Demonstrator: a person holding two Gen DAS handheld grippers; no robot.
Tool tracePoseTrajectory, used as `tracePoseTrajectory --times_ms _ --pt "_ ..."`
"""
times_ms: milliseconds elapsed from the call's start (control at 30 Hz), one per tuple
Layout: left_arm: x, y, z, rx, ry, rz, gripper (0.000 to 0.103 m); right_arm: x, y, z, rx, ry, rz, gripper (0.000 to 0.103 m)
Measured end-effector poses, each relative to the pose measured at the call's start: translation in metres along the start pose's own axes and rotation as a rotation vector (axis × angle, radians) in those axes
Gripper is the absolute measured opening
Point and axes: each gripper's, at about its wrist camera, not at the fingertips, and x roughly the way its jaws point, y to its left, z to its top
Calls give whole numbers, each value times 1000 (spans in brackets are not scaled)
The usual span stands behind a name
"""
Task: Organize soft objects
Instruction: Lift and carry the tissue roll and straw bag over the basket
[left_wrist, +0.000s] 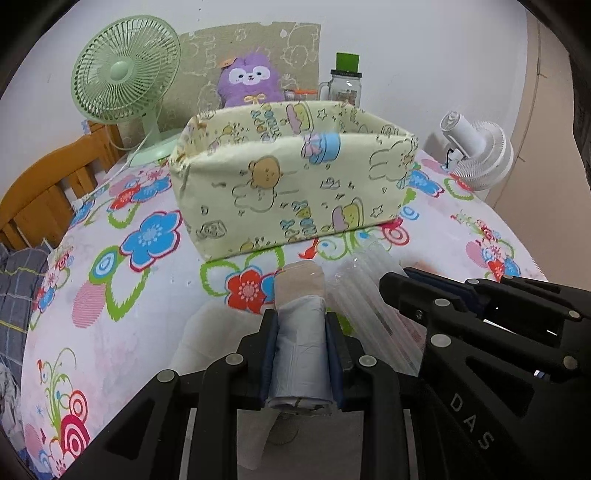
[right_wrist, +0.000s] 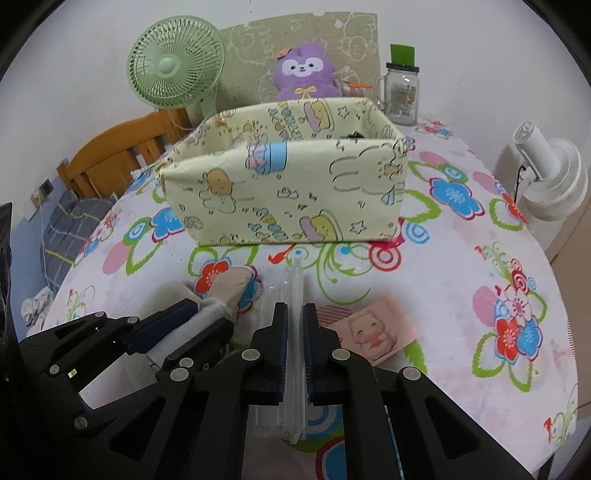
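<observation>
Already both hands are loaded: the left gripper (left_wrist: 300, 332) is clamped on a grey roll of bags (left_wrist: 300, 354), the right gripper (right_wrist: 294, 332) on a clear packet of straws (right_wrist: 294, 295). Both long axes point at twelve o'clock, straight toward the fabric basket (right_wrist: 295, 192) just ahead on the worktop (right_wrist: 461, 258), the right slightly nearer.

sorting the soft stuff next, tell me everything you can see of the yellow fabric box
The fabric box is a pale yellow rectangular bin printed with pastel cartoon bears, rabbits, clouds and stars, inside and out. Its walls look like soft cloth over a stiff form, the near rim sagging slightly. It stands upright and open-topped on the flowered tablecloth, beyond both claws and touching neither. Only a small dark shape shows above its near rim; the rest of the inside is hidden. A purple plush toy sits behind it.
</observation>
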Motion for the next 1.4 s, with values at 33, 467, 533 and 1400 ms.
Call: tracePoseTrajectory --times_ms 33,467,533,1400 --pt "-1 0 1 2 -3 -1 24 -2 -1 1 2 -4 -1 11" --pt "-19 -4 25 15 -48 0 24 -23 -2 20 6 -55 -10 11" --pt "-22 -5 27 19 -55 0 24 -27 -2 23 4 -62 -9 11" --pt "-65 -3 75 22 -177 33 24 -69 5 72 -26 -184 11 11"
